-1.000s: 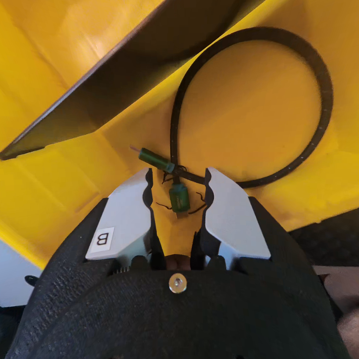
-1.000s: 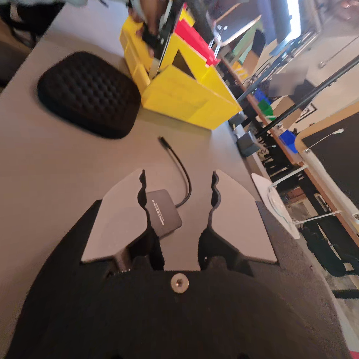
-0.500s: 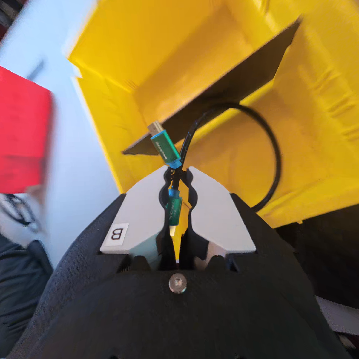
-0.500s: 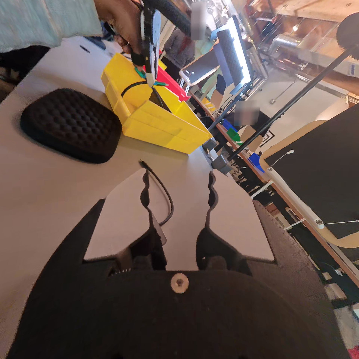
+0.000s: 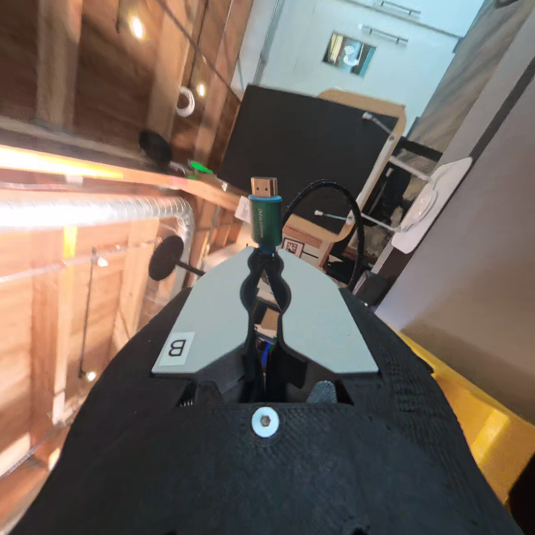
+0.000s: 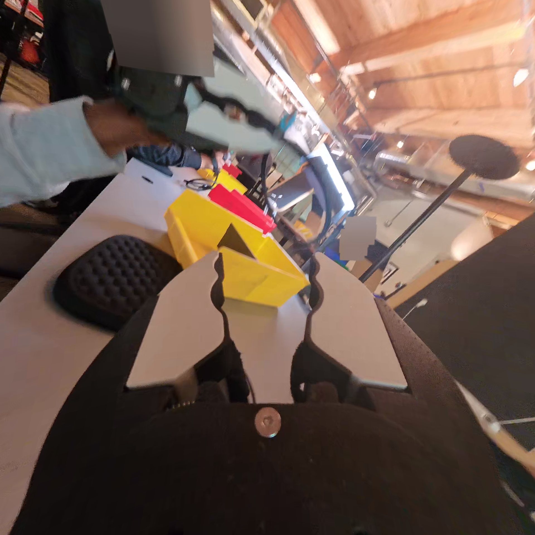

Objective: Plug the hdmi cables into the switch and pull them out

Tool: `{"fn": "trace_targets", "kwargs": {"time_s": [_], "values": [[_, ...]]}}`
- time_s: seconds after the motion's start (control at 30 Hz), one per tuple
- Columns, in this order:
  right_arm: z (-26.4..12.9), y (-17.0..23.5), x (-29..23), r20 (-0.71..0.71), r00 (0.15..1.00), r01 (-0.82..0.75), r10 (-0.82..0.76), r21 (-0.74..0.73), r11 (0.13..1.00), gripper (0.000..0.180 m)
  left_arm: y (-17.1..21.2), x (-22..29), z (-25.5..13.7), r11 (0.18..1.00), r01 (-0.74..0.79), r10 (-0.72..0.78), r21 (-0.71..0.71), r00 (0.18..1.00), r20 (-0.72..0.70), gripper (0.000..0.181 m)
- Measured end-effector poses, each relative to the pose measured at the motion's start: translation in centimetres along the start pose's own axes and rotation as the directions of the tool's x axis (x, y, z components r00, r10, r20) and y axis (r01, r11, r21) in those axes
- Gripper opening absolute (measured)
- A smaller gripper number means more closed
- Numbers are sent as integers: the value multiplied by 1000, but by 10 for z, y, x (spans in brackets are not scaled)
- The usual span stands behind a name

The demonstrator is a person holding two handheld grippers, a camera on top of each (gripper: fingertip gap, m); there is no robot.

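Observation:
My left gripper point(image 5: 264, 256) is shut on a short black braided HDMI cable point(image 5: 357, 231), held in the air. One green plug with a gold tip point(image 5: 265, 217) stands upright just past the fingertips, and the cable loops to the right and back down between the fingers. The other plug is hidden. My right gripper point(image 6: 265, 257) is open and empty above the grey table point(image 6: 58, 347). The switch is not visible in either view. The left gripper also shows, blurred, in the right wrist view point(image 6: 231, 130), held by a hand above the bins.
A yellow bin point(image 6: 231, 254) with a dark divider stands ahead of my right gripper, with a red bin point(image 6: 240, 205) behind it. A black padded cushion point(image 6: 115, 278) lies to the left. A person's light sleeve point(image 6: 43, 150) crosses the top left. The yellow bin's edge point(image 5: 463, 419) shows at the lower right of the left wrist view.
My left gripper closed on the cable in the yellow bin and lifted it up and out, swinging to face the room. My right gripper rose, so the switch dropped out of view.

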State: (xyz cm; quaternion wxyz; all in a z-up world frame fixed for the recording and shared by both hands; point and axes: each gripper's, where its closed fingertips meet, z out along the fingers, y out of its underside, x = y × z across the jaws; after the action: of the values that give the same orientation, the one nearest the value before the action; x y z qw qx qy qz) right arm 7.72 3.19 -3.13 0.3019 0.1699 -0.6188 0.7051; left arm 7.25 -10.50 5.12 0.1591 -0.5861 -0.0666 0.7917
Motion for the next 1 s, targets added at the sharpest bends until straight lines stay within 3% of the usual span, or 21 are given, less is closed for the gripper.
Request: {"fn": "trace_targets", "kwargs": {"time_s": [0.17, 0.3, 0.47, 0.6, 1.0], "values": [[22, -39, 1, -23, 990, 138, -137, 85, 987, 54, -39, 63, -2, 991, -74, 84, 113, 992, -92, 8], [34, -30, 0, -95, 971, 226, -220, 65, 972, 52, -44, 100, -1, 985, -102, 125, 137, 976, -177, 8], [38, -1, -15, -33, 931, 361, -365, -86, 929, 46, -50, 116, -7, 972, -123, 166, 201, 962, -215, 9], [38, 7, -18, 4, 923, 382, -386, -147, 912, 23, -55, 120, -10, 961, -148, 200, 233, 954, -221, 10], [30, -6, -30, 62, 941, 336, -332, -60, 940, 21, -63, 121, -14, 939, -72, 138, 336, 974, -178, 20]]}}
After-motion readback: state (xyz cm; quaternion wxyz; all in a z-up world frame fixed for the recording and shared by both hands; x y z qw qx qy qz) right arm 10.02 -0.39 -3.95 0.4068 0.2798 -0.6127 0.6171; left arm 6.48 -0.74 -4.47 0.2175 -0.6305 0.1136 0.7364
